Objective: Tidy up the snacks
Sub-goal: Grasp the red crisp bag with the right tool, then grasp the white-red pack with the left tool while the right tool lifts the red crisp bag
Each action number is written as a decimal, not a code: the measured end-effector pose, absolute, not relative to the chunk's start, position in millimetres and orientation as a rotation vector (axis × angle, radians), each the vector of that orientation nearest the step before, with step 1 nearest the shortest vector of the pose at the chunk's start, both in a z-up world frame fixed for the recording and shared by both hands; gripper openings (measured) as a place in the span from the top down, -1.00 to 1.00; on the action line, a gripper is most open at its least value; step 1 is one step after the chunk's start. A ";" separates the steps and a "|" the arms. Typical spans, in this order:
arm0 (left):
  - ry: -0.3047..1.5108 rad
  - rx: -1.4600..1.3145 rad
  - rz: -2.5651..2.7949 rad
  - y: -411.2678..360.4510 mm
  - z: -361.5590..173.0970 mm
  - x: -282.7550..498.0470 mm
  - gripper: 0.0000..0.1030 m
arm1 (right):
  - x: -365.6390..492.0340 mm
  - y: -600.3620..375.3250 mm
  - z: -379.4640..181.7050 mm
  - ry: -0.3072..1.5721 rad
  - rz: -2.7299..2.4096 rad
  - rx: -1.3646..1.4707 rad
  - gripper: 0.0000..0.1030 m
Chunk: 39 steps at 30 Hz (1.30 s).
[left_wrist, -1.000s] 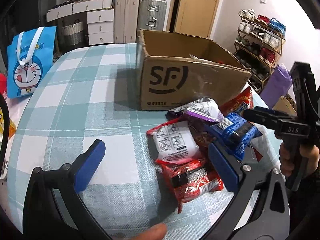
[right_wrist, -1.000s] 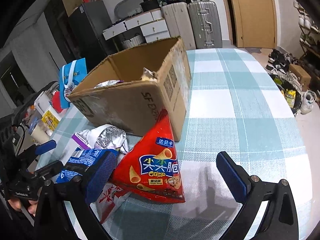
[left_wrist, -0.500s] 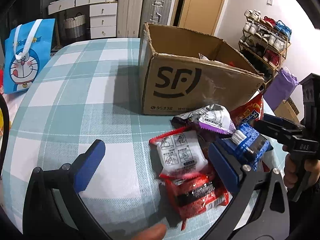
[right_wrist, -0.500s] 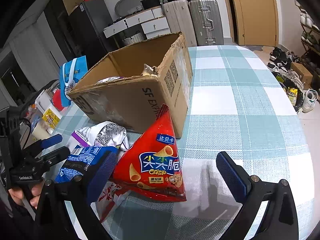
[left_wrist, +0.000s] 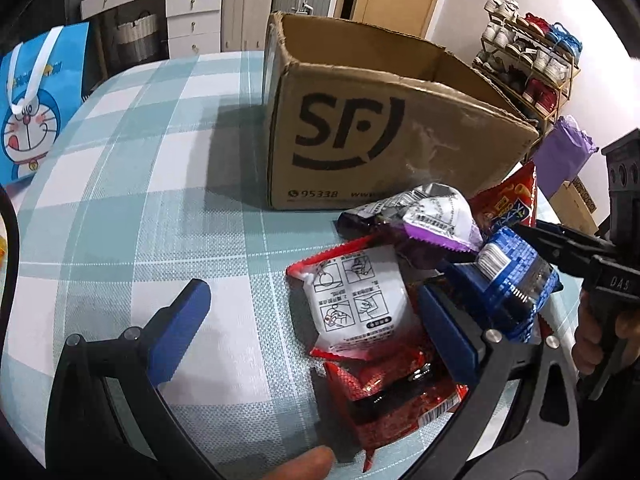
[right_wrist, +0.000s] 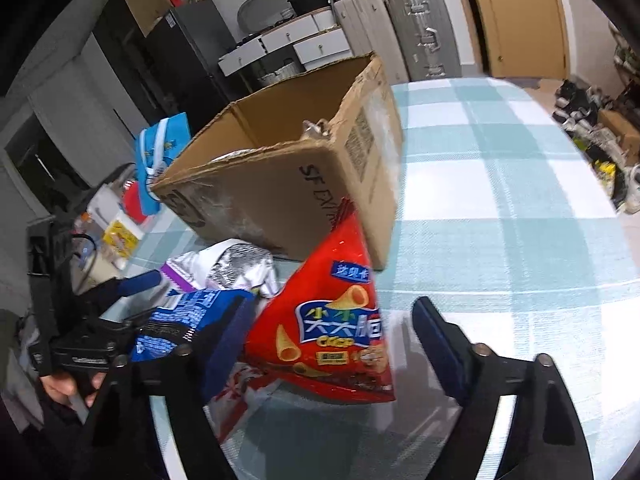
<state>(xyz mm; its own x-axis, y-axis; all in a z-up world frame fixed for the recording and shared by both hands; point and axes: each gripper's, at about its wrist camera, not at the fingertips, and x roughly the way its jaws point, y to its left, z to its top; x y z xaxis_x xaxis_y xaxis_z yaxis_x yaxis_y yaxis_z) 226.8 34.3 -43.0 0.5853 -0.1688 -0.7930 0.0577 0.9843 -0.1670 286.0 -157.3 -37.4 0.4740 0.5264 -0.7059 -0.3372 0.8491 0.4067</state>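
Note:
A pile of snack packets lies on the checked tablecloth in front of an open cardboard SF box (left_wrist: 384,136). In the left wrist view my left gripper (left_wrist: 316,328) is open above the cloth, with a white-and-red packet (left_wrist: 356,312) and a red packet (left_wrist: 396,400) near its right finger. A silver-purple packet (left_wrist: 436,216) and a blue packet (left_wrist: 516,280) lie behind. In the right wrist view my right gripper (right_wrist: 332,340) is open around a red triangular Crisp bag (right_wrist: 332,320), with the blue packet (right_wrist: 188,320) at its left finger. The box (right_wrist: 288,192) stands just behind.
A blue Doraemon bag (left_wrist: 32,108) stands at the table's left edge. Suitcases (left_wrist: 276,0), white drawers and a door are behind the table. A shoe rack (left_wrist: 532,64) and a purple bag (left_wrist: 564,152) are at the right.
Both grippers have moved closer to the snack pile and the box. The right gripper's fingers now sit nearer around the red Crisp bag. Both stay open.

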 end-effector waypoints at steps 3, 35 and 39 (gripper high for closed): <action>0.937 -0.146 -0.134 37.4 -45.3 228.0 -0.99 | 284.4 -152.9 -37.6 0.939 0.544 0.209 -0.39; 0.906 -0.096 -0.214 27.7 -41.0 211.5 0.14 | 271.7 -172.9 -6.8 0.833 0.571 0.192 0.06; 0.882 -0.102 -0.205 32.8 -32.5 208.8 0.15 | 268.8 -172.7 -3.3 0.819 0.576 0.187 0.06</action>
